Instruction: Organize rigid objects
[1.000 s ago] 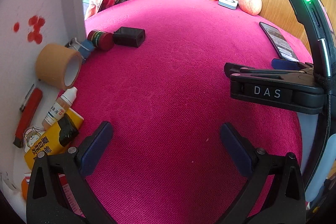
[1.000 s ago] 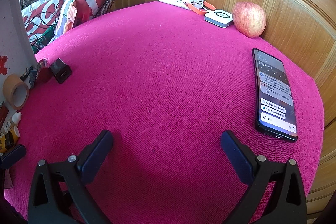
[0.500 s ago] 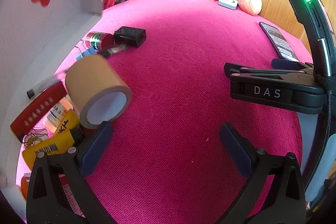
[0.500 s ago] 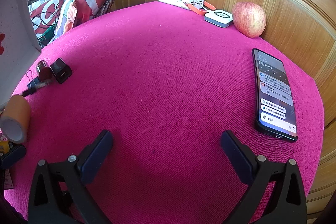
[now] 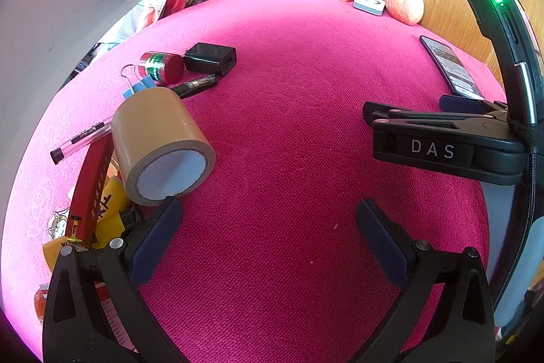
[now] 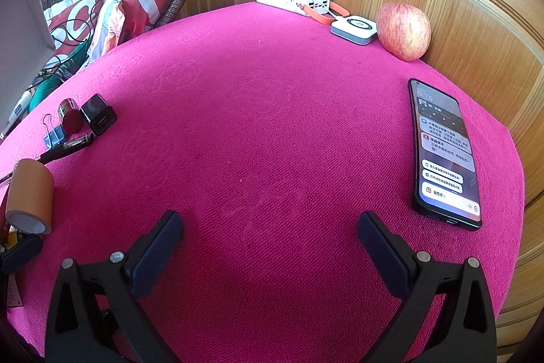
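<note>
Left tongs (image 5: 268, 227) spread wide, nothing between fingers. Right tongs (image 6: 270, 238) likewise spread, empty, over bare pink desk (image 6: 272, 131). Brown tape roll (image 5: 159, 145) on its side at desk's left, just beside left finger (contact unclear). Behind roll: pen (image 5: 195, 85), red-capped bottle (image 5: 161, 67), black charger (image 5: 210, 58). Phone (image 6: 443, 155), apple (image 6: 403, 31) far right.

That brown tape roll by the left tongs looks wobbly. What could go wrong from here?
The tape roll lies on its curved side, propped on the red item, so it may roll across the cloth. The open left tongs sit close and could nudge it. The pen behind might get knocked too.
</note>
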The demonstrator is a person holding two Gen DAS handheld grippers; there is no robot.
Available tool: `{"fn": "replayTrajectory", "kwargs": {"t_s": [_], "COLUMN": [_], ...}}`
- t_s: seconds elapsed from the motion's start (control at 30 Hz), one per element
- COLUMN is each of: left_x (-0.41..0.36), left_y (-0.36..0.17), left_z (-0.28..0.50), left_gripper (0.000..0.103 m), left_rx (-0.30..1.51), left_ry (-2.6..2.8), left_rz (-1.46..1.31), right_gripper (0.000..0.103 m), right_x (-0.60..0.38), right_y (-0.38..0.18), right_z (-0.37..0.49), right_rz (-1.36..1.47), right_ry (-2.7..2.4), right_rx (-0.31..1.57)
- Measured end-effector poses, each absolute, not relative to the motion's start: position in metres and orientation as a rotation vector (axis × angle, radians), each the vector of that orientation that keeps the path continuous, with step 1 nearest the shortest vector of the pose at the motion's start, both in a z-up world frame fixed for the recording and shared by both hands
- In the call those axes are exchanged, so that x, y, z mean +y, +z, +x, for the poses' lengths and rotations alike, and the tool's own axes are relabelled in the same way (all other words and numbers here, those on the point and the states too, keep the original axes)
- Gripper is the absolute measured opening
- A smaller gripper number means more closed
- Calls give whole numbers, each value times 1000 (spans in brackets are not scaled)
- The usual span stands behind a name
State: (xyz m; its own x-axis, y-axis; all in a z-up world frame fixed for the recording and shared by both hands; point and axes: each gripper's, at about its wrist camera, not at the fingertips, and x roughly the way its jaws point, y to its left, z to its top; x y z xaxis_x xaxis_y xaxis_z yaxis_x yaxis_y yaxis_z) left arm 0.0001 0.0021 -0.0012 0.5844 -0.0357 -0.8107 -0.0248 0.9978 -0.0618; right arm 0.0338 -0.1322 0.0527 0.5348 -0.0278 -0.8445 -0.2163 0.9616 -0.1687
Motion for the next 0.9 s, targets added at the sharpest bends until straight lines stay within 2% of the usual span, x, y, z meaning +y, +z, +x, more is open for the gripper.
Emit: {"fn": "replayTrajectory", "kwargs": {"t_s": [0.9], "left_x": [1], "left_y": [-1], "left_z": [-1], "left_gripper": [103], "left_rx": [941], "left_ry": [-9], "left_rz": [-69], "right_gripper": [103], "right_x": [-131], "right_y": [53], "right_z": [35], "right_rz": [-265], "right_ry": [115], "right_rx": [1005]}}
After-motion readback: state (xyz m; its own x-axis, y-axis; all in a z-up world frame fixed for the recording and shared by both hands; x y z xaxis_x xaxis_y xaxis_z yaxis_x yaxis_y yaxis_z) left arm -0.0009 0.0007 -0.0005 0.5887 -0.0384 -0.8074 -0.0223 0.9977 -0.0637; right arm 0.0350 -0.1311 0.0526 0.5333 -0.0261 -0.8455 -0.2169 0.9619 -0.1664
